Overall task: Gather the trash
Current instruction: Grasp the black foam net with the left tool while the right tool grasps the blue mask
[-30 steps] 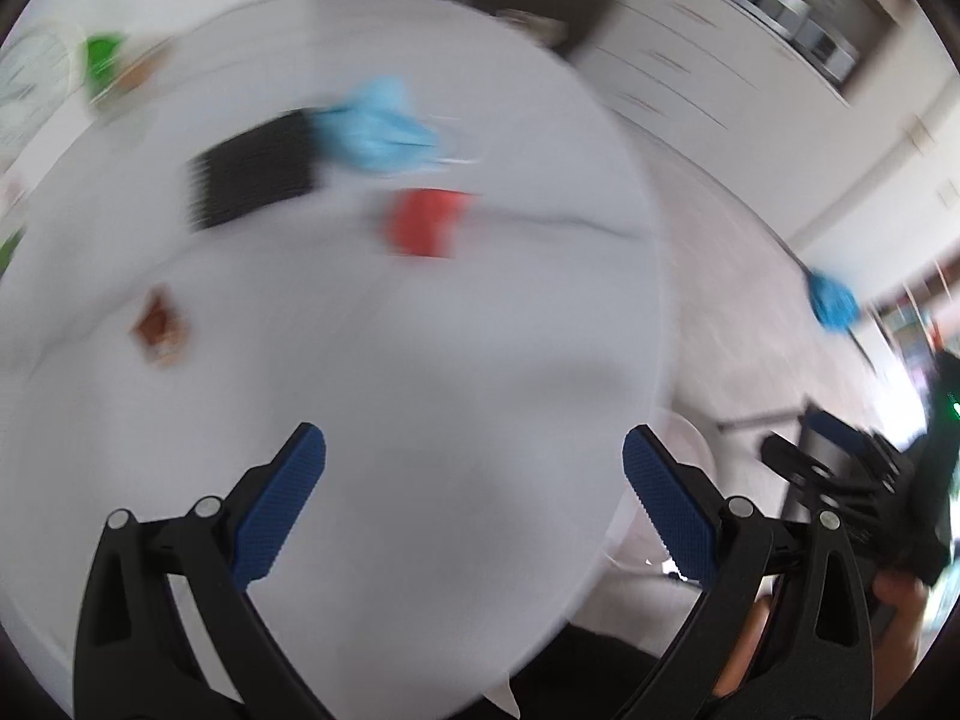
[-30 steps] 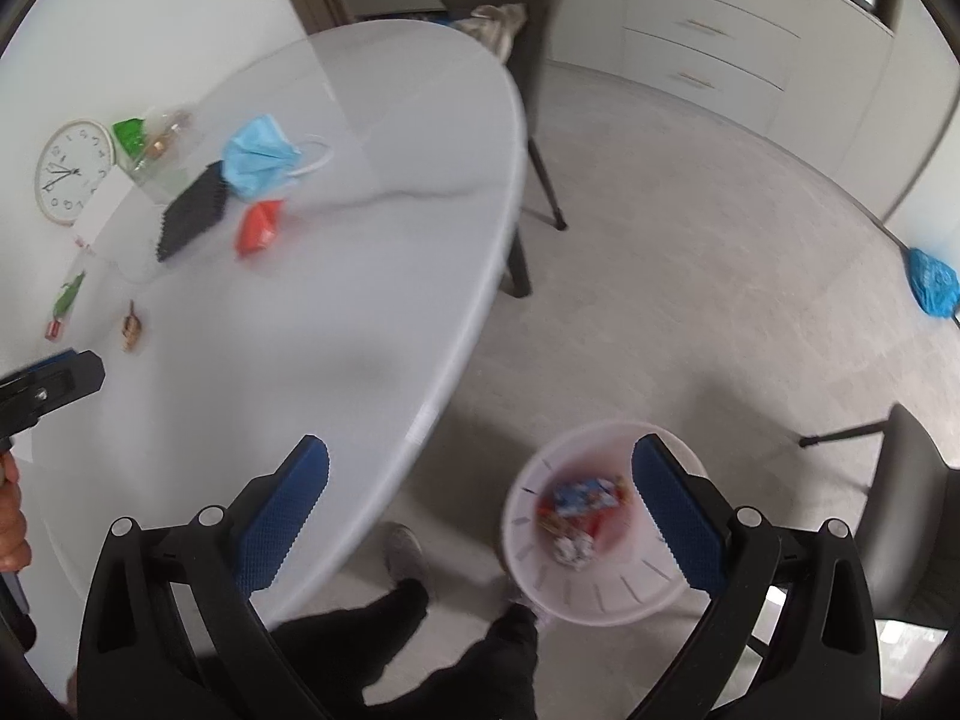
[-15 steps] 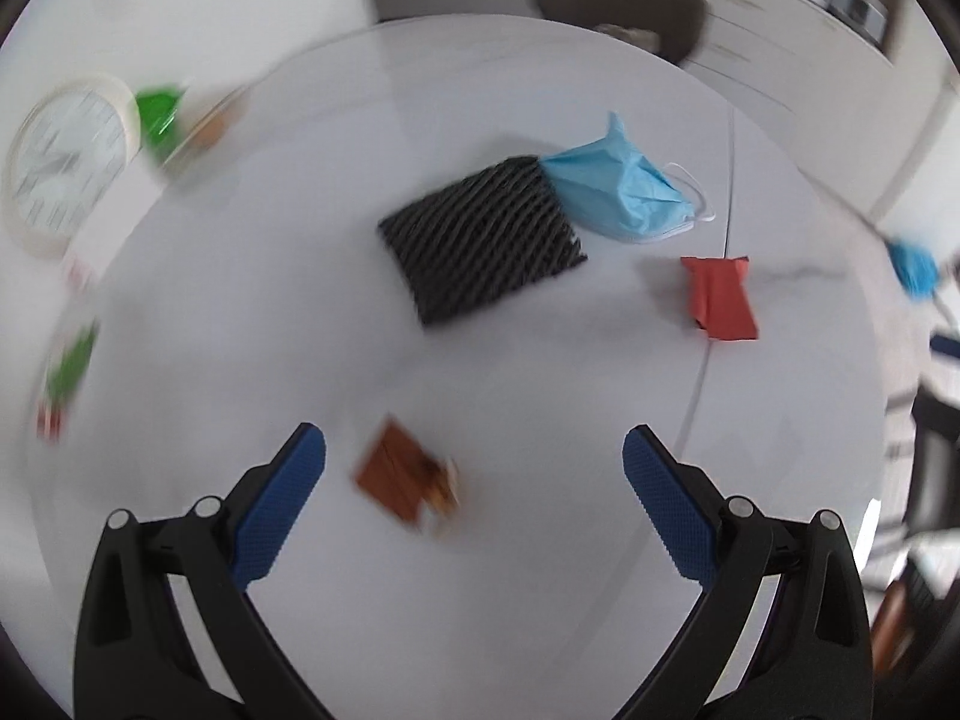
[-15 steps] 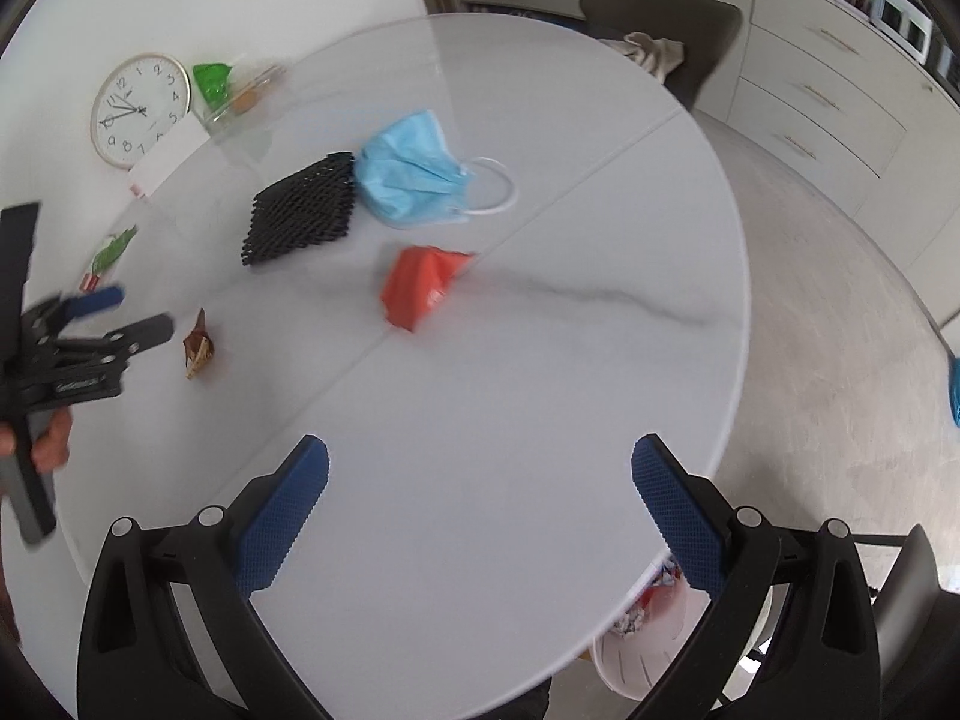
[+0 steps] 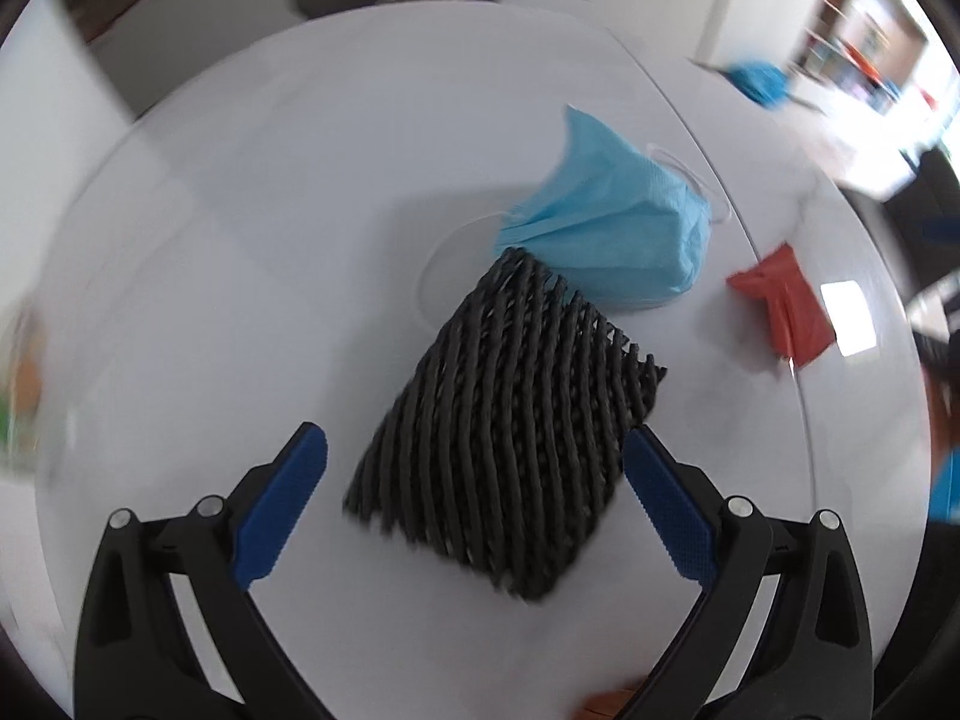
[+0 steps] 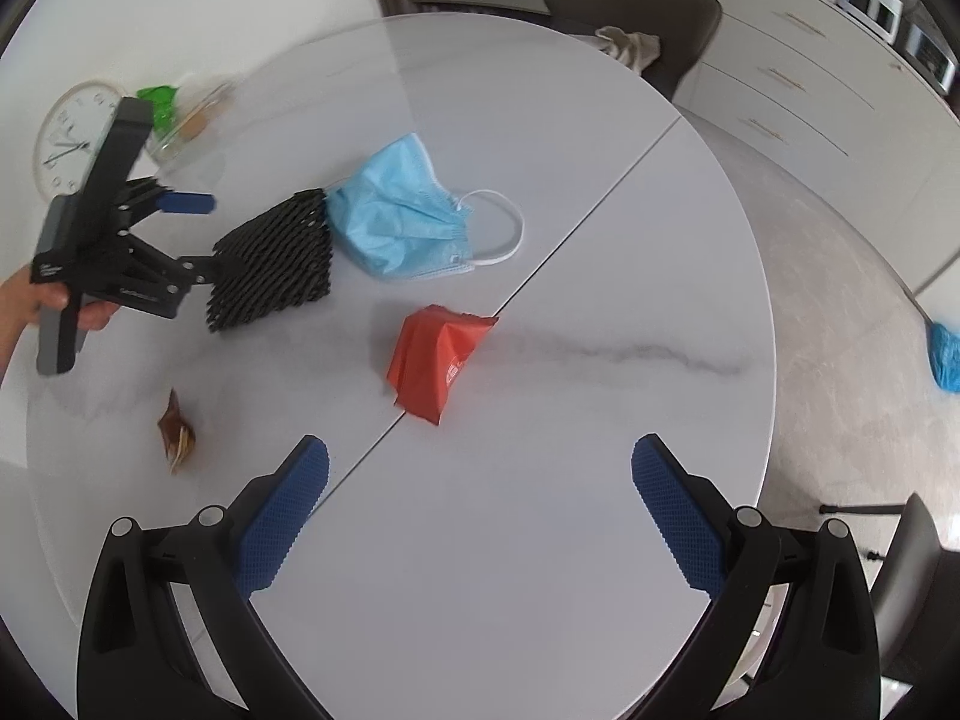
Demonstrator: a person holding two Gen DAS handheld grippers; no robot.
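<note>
My left gripper (image 5: 474,468), jaws wide and holding nothing, straddles the black foam net (image 5: 510,420) at lower centre of its view, long axis diagonal toward the blue face mask (image 5: 612,228); my right gripper (image 6: 480,480) hangs open, farther off.

Right gripper (image 6: 477,504) hangs wide open over the near part of the white table (image 6: 600,228). Over by the left edge, the left gripper (image 6: 204,240) sits open at the black foam net (image 6: 273,261), blue mask (image 6: 396,216) touching it. Red wrapper (image 6: 435,360) mid-table, brown wrapper (image 6: 177,432) near-left.
</note>
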